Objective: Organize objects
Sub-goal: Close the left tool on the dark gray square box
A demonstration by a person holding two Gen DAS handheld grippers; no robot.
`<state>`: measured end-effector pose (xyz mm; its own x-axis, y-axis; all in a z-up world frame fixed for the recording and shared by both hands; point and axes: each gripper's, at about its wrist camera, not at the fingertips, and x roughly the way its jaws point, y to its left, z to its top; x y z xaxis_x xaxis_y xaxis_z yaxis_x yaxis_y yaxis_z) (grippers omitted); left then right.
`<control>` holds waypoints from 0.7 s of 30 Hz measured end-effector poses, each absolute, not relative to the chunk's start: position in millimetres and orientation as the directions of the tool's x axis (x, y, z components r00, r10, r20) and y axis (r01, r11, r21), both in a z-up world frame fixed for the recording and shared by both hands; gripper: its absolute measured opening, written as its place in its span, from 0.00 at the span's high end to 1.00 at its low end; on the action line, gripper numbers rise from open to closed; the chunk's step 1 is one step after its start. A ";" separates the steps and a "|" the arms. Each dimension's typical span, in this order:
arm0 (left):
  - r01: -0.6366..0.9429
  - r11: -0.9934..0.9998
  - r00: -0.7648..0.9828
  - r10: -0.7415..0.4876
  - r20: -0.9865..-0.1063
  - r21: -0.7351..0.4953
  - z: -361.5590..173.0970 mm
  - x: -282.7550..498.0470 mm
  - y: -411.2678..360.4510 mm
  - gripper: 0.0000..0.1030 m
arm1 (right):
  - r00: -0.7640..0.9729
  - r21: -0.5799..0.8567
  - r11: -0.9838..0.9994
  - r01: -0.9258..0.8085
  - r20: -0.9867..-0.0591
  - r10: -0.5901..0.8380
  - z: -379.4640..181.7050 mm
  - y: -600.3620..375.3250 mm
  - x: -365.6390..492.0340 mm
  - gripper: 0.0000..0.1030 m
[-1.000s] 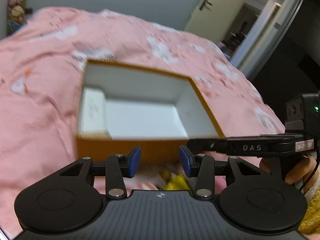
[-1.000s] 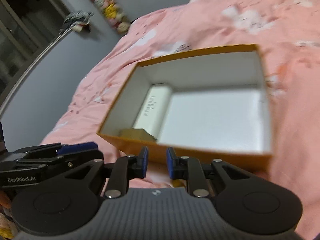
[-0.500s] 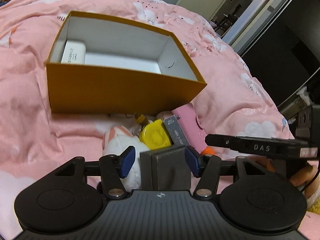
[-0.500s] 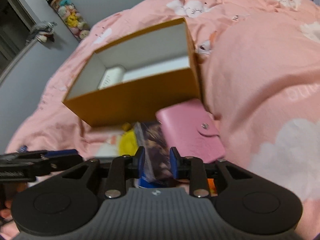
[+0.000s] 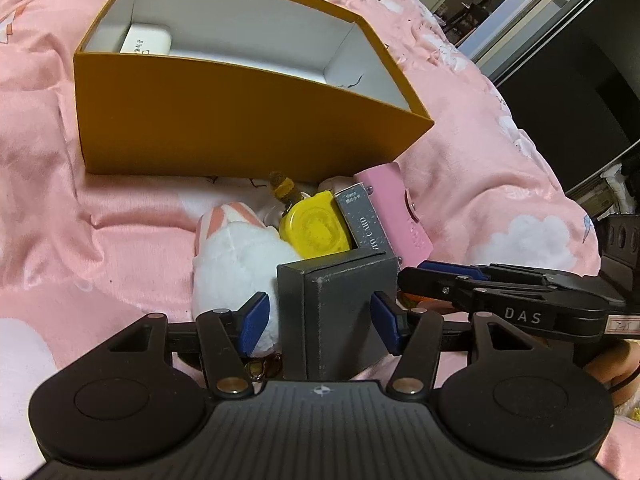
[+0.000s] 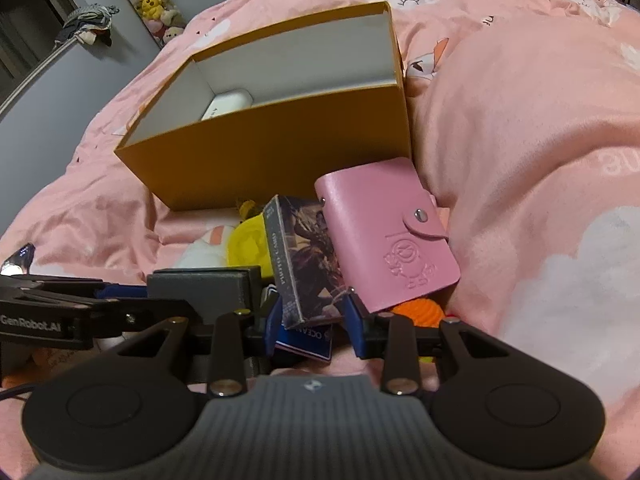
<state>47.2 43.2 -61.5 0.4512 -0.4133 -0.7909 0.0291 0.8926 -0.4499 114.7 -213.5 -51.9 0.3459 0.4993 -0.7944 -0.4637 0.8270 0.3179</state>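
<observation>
Left gripper (image 5: pixel 320 320): we see its jaws spread wide and just been opening, straddling the dark grey box (image 5: pixel 340 308). A gap shows at the left pad, the right pad sits at the box's edge, and we cannot tell if it touches.
Right gripper (image 6: pixel 314 318): its jaws are partly apart and have just been opening. The photo card pack (image 6: pixel 304 260) stands tilted between the pads; we read no firm pinch (the pad edges are partly hidden).
Dark grey box: upright on the bedding, at 6 o'clock of the small pile.
Photo card pack: leans against the pink card wallet (image 6: pixel 384 240), which lies at its 3 o'clock.
Blue booklet (image 6: pixel 306 340): lies under the pack, at the right gripper's 6 o'clock.
Yellow round case (image 5: pixel 314 228): at 12 o'clock of the grey box, touching the pack's grey end.
White plush toy (image 5: pixel 236 256): at 10 o'clock of the grey box, just beside the yellow case.
Orange ball (image 6: pixel 418 310): peeks out under the wallet's lower corner.
Orange box (image 5: pixel 240 128): open-topped, at 12 o'clock beyond the pile, with a white case (image 5: pixel 146 40) in its far left corner.
Pink duvet (image 5: pixel 500 184): under everything.
</observation>
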 end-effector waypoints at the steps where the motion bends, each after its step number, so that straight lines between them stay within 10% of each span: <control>1: 0.029 0.893 0.448 -0.414 -0.793 -0.450 -62.2 47.9 42.9 0.34 | 0.343 0.320 0.826 -0.464 -0.795 0.501 -52.0 -213.2 115.2 0.64; 21: 0.042 0.907 0.493 -0.384 -0.781 -0.419 -49.6 72.3 39.1 0.33 | 0.441 0.118 0.873 -0.473 -0.826 0.351 -61.9 -193.7 142.8 0.51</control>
